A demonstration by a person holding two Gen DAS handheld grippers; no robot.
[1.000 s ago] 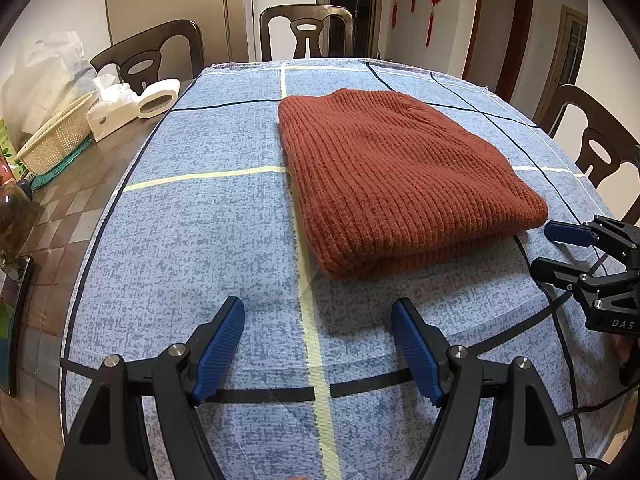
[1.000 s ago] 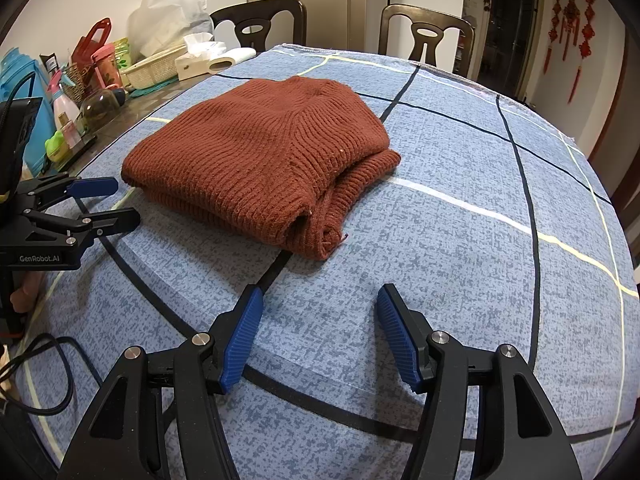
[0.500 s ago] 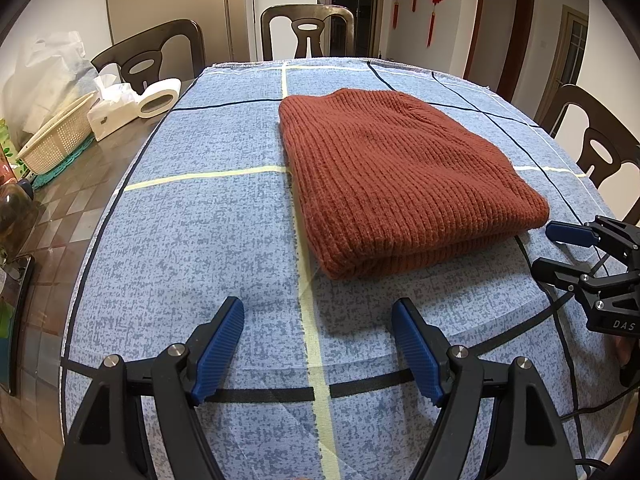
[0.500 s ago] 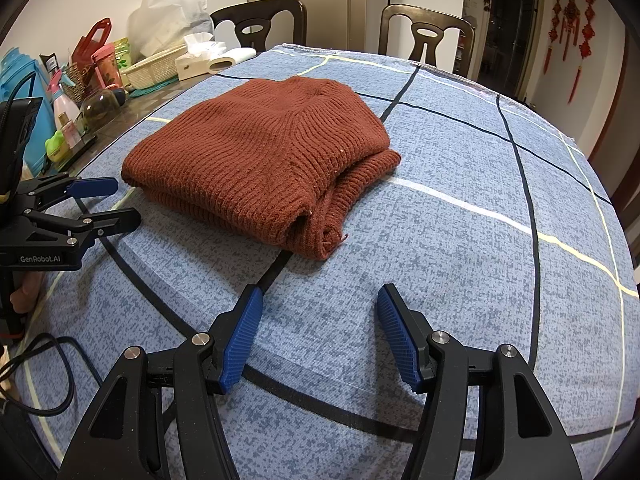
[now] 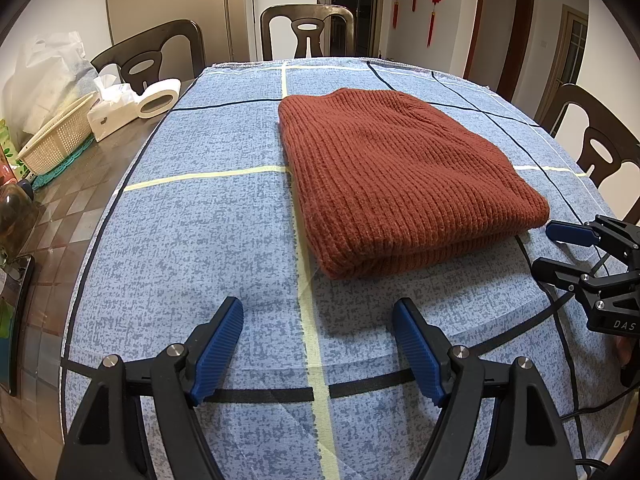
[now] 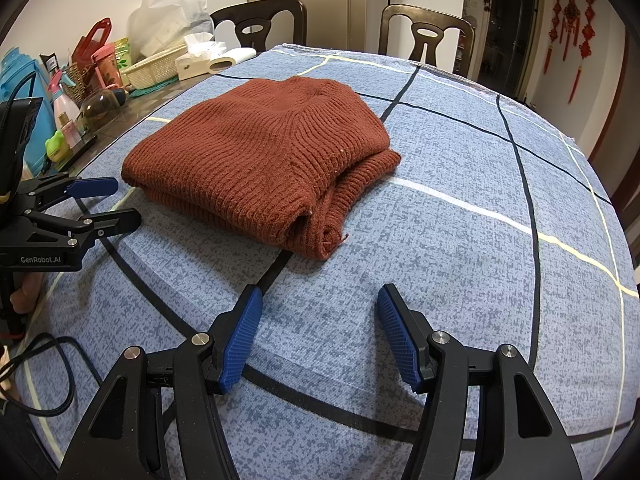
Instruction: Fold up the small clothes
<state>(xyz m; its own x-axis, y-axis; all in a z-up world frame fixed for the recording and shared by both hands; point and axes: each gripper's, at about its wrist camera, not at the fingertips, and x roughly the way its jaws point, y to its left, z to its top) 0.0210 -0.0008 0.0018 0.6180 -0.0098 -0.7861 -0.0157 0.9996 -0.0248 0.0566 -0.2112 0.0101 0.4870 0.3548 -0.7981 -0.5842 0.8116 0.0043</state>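
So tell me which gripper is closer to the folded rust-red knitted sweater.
Hard to call; both look about equally near. The left gripper hangs open short of the folded rust-red knitted sweater at its smooth folded corner, the right gripper open short of its layered corner.

I count one rust-red knitted sweater (image 5: 400, 184), folded, on one blue checked tablecloth (image 5: 200, 240). I hold two grippers: my left gripper (image 5: 318, 310) and my right gripper (image 6: 318, 296), each with two blue-padded fingers. Three dark chairs show in the left view, two in the right. By the wall sit one cream basket (image 5: 56, 142), one tissue box (image 5: 112, 114) and one white plastic bag (image 6: 172, 16).
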